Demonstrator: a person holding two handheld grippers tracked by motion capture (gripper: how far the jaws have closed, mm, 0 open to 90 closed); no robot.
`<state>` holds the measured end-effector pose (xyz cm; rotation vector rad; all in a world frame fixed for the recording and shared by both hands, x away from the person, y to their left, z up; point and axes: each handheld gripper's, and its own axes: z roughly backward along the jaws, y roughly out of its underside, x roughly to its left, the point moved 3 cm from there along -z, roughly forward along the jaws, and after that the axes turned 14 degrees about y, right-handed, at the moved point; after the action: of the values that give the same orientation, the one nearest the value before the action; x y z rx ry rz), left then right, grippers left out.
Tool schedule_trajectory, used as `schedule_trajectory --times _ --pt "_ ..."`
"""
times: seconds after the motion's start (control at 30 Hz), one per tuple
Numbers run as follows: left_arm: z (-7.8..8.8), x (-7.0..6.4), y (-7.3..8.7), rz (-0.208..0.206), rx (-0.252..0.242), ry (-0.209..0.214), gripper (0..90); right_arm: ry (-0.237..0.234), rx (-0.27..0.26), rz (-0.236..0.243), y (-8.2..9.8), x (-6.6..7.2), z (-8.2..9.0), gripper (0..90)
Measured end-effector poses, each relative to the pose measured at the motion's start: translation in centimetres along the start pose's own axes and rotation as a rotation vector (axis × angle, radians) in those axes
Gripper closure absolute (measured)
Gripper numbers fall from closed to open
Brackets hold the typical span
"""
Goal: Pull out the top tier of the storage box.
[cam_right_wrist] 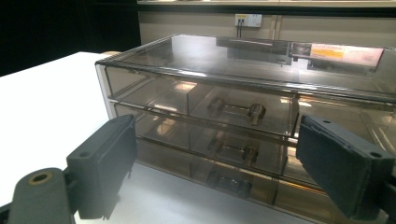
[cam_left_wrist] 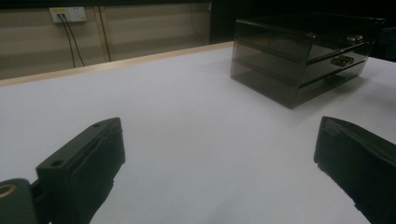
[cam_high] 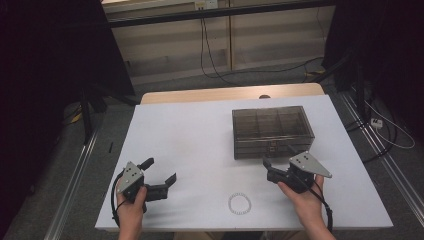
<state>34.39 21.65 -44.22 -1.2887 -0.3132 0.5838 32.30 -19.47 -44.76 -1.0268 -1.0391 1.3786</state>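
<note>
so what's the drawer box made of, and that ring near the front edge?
Drawer box: looks like smoked clear plastic, probably acrylic; glossy, since the lid reflects the wall and the partitions show through. Its handles look metallic, though that is uncertain. Ring: pale and beaded-looking, perhaps a bead bracelet; too small to tell the material. It lies on the matte white table.
</note>
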Motion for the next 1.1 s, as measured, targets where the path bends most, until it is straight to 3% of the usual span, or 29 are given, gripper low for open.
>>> schedule_trajectory --times 0.07,0.23,0.53,1.1 --pt "0.0 0.0 0.0 0.001 -0.001 0.000 2.2 0.006 -0.008 -0.018 -0.1 0.0 -0.1 12.7" --pt "0.0 0.1 0.0 0.001 0.000 0.000 2.2 0.024 -0.020 -0.007 -0.3 0.0 -0.2 13.3" --pt "0.0 0.1 0.0 0.000 0.003 0.002 2.3 0.098 -0.040 -0.039 -0.7 -0.6 -0.6 14.1" --pt "-0.2 0.1 0.1 0.002 0.004 0.007 2.3 0.160 -0.052 -0.027 -0.5 0.0 -1.3 17.1"
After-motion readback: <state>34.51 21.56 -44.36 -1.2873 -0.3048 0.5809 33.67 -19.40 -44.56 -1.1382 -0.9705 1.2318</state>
